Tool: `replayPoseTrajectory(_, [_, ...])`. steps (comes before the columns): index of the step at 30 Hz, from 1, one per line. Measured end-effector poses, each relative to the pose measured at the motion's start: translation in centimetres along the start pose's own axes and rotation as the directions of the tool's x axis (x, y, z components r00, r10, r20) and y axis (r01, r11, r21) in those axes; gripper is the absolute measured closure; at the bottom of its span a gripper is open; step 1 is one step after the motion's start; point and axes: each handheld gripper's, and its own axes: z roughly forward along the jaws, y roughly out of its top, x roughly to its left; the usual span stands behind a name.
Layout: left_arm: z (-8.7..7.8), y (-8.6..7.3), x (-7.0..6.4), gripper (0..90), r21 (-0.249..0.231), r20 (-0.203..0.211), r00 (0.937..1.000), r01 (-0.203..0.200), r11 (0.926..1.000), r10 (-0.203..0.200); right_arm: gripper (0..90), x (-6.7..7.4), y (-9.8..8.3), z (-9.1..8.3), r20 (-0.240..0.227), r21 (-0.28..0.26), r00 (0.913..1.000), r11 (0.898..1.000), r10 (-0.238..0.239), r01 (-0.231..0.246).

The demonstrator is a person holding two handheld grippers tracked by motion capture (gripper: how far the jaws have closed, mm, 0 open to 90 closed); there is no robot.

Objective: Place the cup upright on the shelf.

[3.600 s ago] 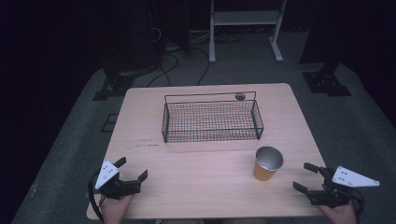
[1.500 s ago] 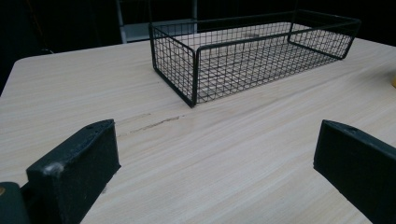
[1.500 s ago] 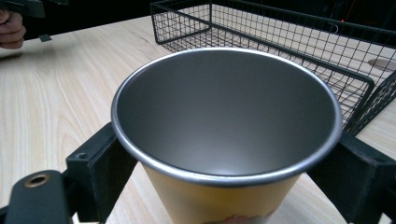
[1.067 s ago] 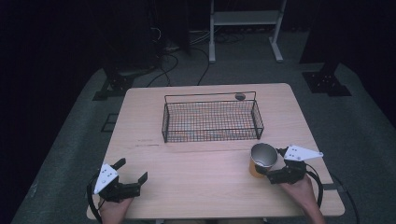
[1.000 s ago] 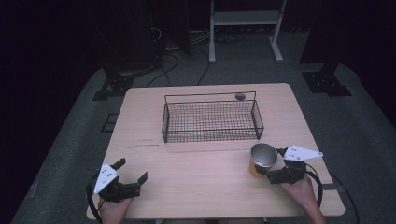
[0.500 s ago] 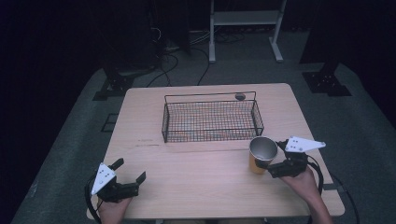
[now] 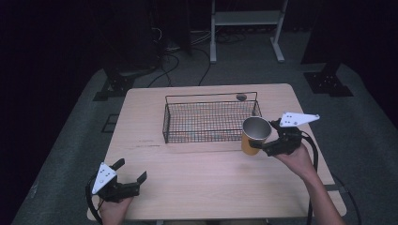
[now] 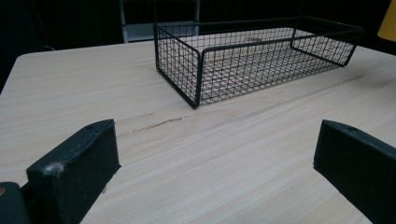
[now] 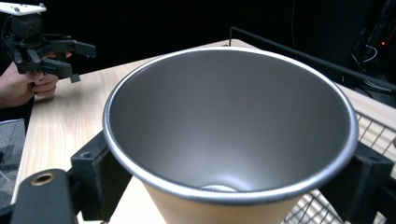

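Note:
An orange cup (image 7: 256,131) with a metal inside is held off the table by my right gripper (image 7: 257,144), just in front of the front right corner of the black wire basket (image 7: 211,117). In the right gripper view the cup (image 9: 229,116) sits upright between the two black jaws, which press on its sides. My left gripper (image 7: 130,169) rests open near the table's front left corner with nothing in it. Its view looks across bare wood to the basket (image 8: 252,60), with a sliver of the cup (image 8: 388,23) at the top right.
A small dark round object (image 7: 241,97) lies on the table (image 7: 197,173) behind the basket's far right corner. The basket looks empty. Beyond the table are cables, a white metal stand (image 7: 244,18) and dark floor.
My right gripper came in from the table's right edge, shut on the cup and carried it up and back toward the basket. The left gripper has barely moved.

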Motion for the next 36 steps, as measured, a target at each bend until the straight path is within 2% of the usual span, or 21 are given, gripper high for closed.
replayPoseTrajectory(18, [0.1, 0.1, 0.1, 0.0, 0.002, 0.012, 0.9999, 0.004, 1.0, -0.004, 13.4, -3.0, 4.9, 3.3, -0.021, 0.02, 0.9996, 1.0, -0.016, 0.016])
replayPoseTrajectory(22, [0.1, 0.1, 0.1, 0.0, 0.001, 0.013, 0.9999, 0.004, 1.0, -0.004, 13.4, -3.6, 5.7, 4.0, -0.025, 0.031, 0.9995, 0.999, -0.019, 0.02])
replayPoseTrajectory(30, [0.0, 0.3, 0.0, 0.0, -0.015, 0.005, 1.0, -0.002, 0.9999, 0.002, 13.4, -4.7, 7.7, 6.0, -0.029, 0.019, 0.9991, 0.999, -0.03, 0.031])
replayPoseTrajectory(36, [0.2, 0.2, -0.1, 0.0, -0.006, 0.013, 0.9999, -0.007, 1.0, 0.008, 13.4, -5.4, 8.5, 7.5, -0.042, 0.03, 0.9987, 0.999, -0.03, 0.031])
